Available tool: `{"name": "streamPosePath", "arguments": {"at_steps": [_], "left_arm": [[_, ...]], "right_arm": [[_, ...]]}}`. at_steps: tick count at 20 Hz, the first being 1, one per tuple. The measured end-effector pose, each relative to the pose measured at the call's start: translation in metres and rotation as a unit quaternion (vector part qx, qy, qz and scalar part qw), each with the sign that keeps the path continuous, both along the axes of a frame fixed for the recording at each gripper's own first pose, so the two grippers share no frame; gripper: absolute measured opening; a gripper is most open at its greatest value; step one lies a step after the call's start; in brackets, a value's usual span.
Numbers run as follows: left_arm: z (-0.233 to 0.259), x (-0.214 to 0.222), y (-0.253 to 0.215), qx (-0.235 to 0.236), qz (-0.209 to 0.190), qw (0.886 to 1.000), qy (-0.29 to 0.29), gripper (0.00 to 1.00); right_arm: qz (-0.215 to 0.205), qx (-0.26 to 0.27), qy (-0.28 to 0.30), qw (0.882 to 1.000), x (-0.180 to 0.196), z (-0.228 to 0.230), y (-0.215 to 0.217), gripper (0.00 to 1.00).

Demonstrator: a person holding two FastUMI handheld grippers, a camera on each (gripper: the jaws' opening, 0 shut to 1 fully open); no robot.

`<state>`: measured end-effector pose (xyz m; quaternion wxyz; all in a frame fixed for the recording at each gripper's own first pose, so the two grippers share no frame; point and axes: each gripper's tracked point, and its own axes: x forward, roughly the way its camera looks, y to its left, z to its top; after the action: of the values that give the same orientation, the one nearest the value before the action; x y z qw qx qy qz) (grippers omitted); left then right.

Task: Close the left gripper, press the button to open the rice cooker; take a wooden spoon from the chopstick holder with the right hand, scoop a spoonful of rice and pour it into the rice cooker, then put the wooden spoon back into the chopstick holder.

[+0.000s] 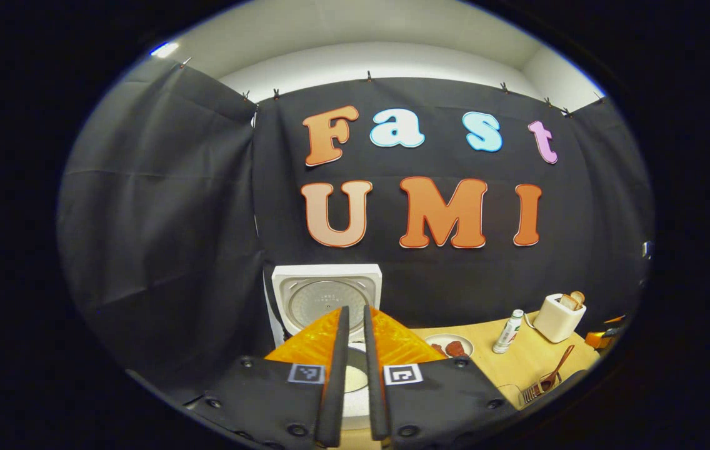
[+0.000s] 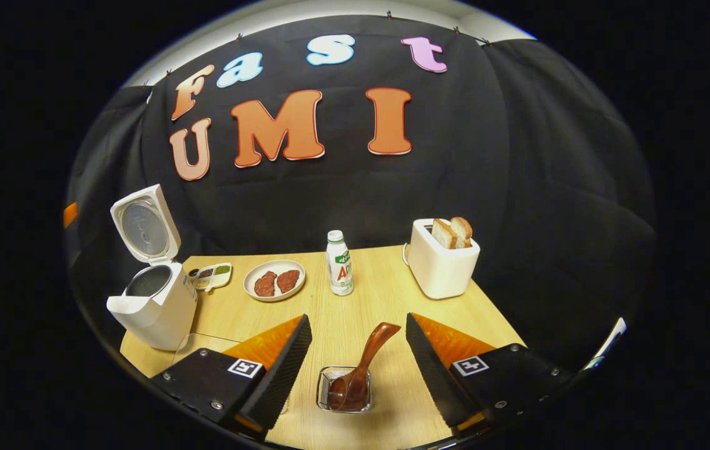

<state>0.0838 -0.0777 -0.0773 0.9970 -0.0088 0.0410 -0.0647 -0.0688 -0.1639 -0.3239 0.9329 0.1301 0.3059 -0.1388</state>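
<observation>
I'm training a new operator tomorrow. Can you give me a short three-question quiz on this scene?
1. True or false: the rice cooker has its lid shut.
2. Where does the wooden spoon rest? A) in the chopstick holder B) on the plate C) in the toaster
3. Fill in: the left tongs are ____, while the right tongs are ____.

Key:
1. False; the lid stands up.
2. A.
3. Shut; open, with the spoon between the two fingers and touched by neither.
</observation>
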Motion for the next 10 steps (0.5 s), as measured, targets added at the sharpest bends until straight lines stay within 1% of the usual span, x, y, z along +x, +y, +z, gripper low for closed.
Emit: {"name": "streamPosePath", "arguments": {"at_steps": [1,2,3,4,5,6,7,9,10], "left_arm": [[0.001,-0.007,-0.004,0.003,-0.004,1.0,-0.002,0.33],[0.001,-0.014,-0.007,0.012,-0.006,1.0,-0.006,0.4],[0.002,-0.019,-0.01,0.023,-0.007,1.0,-0.01,0.6],[0.002,-0.025,-0.015,0.037,-0.009,0.999,-0.015,0.63],[0.004,-0.031,-0.016,0.049,-0.007,0.999,-0.021,0.69],[0.004,-0.036,-0.021,0.058,-0.01,0.998,-0.024,0.72],[0.004,-0.042,-0.026,0.063,-0.013,0.998,-0.026,0.73],[-0.001,-0.05,-0.037,0.069,-0.019,0.997,-0.022,0.82],[-0.002,-0.052,-0.039,0.073,-0.018,0.997,-0.021,0.82]], "right_arm": [[0.0,0.007,0.011,1.0,0.002,-0.01,-0.001,0.95],[0.001,0.016,0.021,1.0,0.002,-0.021,-0.002,0.94],[0.0,0.025,0.03,0.999,0.002,-0.031,-0.005,0.93],[-0.003,0.034,0.036,0.999,0.004,-0.039,-0.009,0.93],[-0.004,0.044,0.044,0.998,0.006,-0.048,-0.012,0.92],[-0.004,0.057,0.053,0.997,0.005,-0.056,-0.013,0.91],[-0.004,0.07,0.061,0.996,0.008,-0.064,-0.014,0.91],[-0.001,0.094,0.076,0.993,0.012,-0.077,-0.015,0.88],[0.004,0.107,0.084,0.991,0.014,-0.082,-0.013,0.86]]}}
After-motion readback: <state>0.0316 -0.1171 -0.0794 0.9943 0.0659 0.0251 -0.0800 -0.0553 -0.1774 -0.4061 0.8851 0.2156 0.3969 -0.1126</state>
